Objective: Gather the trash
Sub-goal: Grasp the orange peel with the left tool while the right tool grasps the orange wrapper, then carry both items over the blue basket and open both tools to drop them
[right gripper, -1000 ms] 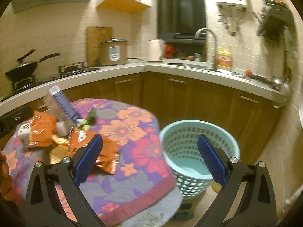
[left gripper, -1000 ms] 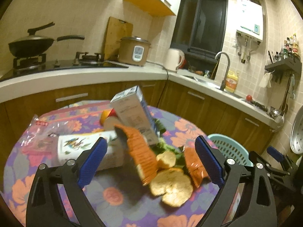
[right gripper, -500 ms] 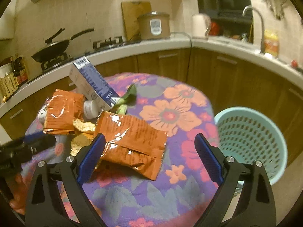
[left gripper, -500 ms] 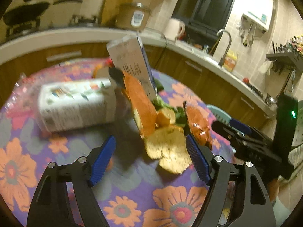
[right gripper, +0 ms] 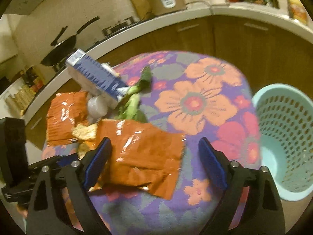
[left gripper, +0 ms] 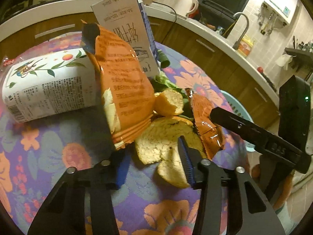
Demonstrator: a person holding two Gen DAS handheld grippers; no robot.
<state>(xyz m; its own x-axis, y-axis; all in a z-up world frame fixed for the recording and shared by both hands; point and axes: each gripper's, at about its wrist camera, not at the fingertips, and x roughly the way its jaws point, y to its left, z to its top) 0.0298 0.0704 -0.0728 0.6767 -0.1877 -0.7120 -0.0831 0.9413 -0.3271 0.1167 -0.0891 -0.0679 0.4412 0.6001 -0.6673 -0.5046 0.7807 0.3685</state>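
- Both grippers are going in for a first grab on the trash heap piled on the round table with the purple flowered cloth; nothing's been picked up yet as far as I can tell.
- The left gripper has its jaws closing, about halfway in, around the pale torn flatbread-like scrap lying flat. The blue pads aren't pressing on it yet, so no hold.
- The right gripper is still wide but closing a bit, straddling the crinkly orange foil snack wrapper near the table's front edge. Not gripping either.
- The rest of the pile: a second orange wrapper propped up on a leaning white-and-blue carton, a white printed package lying on its side, and some green leafy scraps.
- Next move, I'd guess: pinch, lift clear, then swing over to the light teal perforated plastic basket on the floor just off the table's right side.
- Room-wise, the right half of the cloth is bare, so that's an easy path to the basket. The two grippers are close together though, and the left one has that tilted wrapper right beside its pad, so it could snag.
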